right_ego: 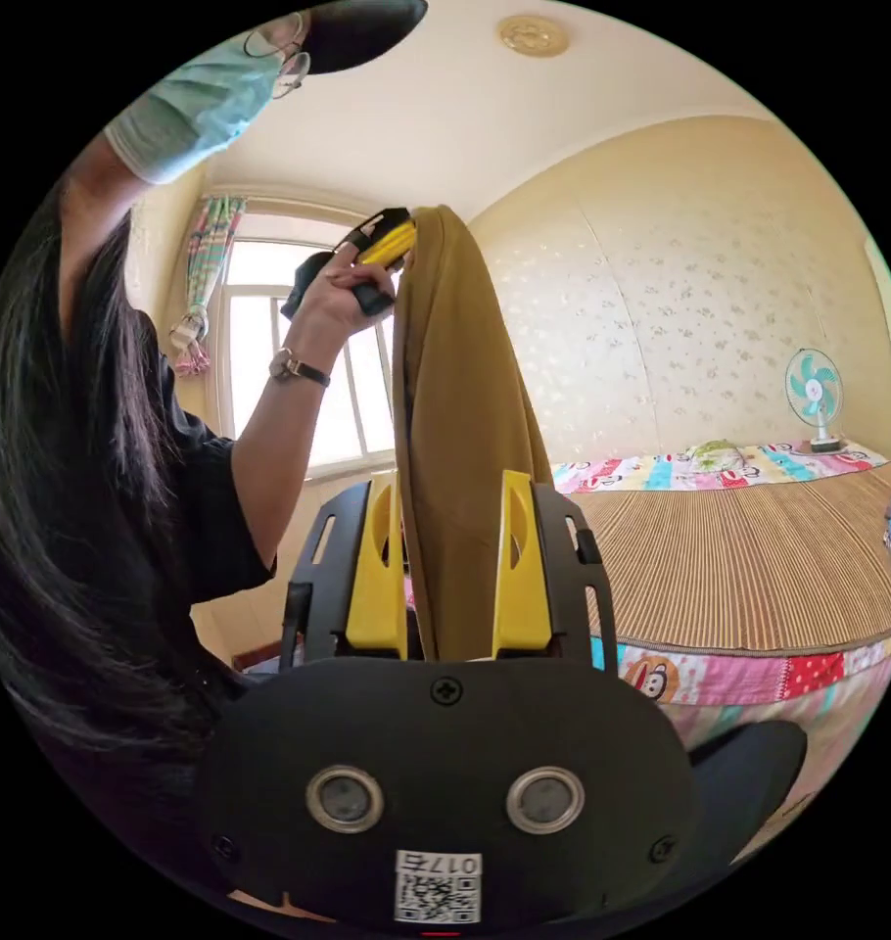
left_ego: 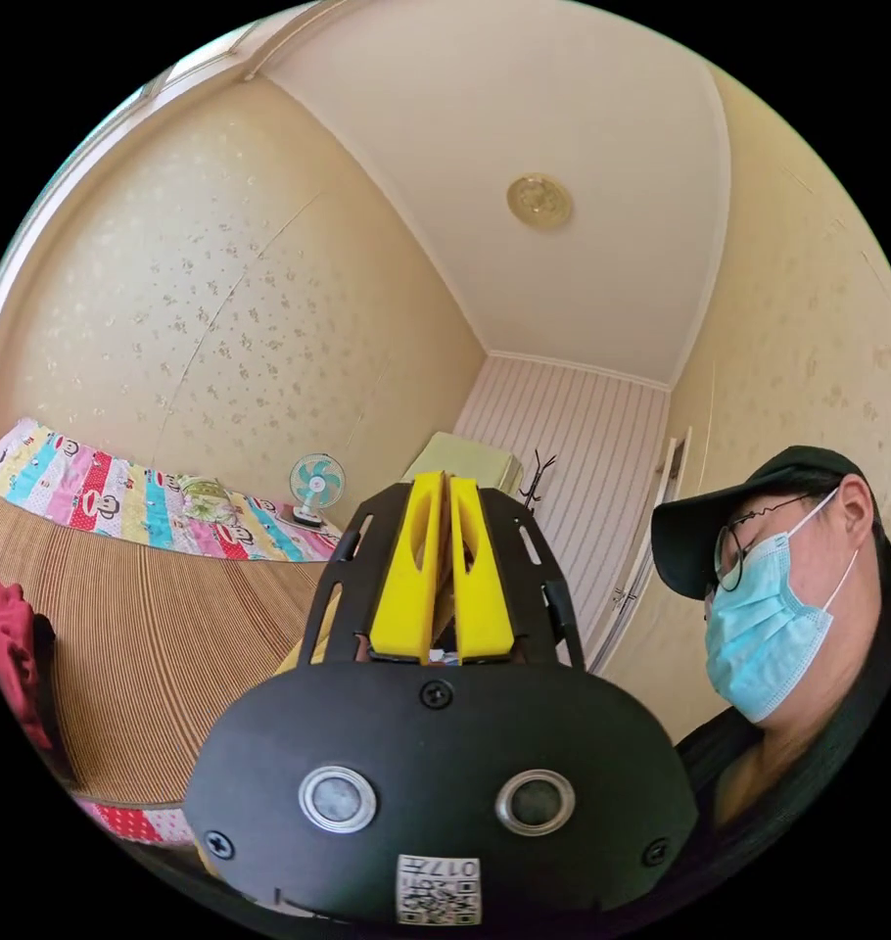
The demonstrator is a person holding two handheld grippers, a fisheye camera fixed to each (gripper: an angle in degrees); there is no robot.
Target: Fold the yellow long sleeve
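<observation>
Holding the yellow long sleeve [right_ego: 460, 411] aloft, the clenched left gripper [right_ego: 398, 238] pinches its top while the right gripper [right_ego: 447, 568] stands released around it, so lowering onto the bed [right_ego: 739, 558] should go smoothly.

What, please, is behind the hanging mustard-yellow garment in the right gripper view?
Behind the mustard-yellow garment are the bright window and the cream floral wallpaper; whatever lies directly behind the cloth is covered.

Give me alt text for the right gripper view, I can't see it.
A mustard-yellow garment hangs between the right gripper, whose yellow jaws stand on either side of it, and the left gripper, held high by a person's hand. Behind are a bed with a striped mat, a small fan and a bright window.
</observation>
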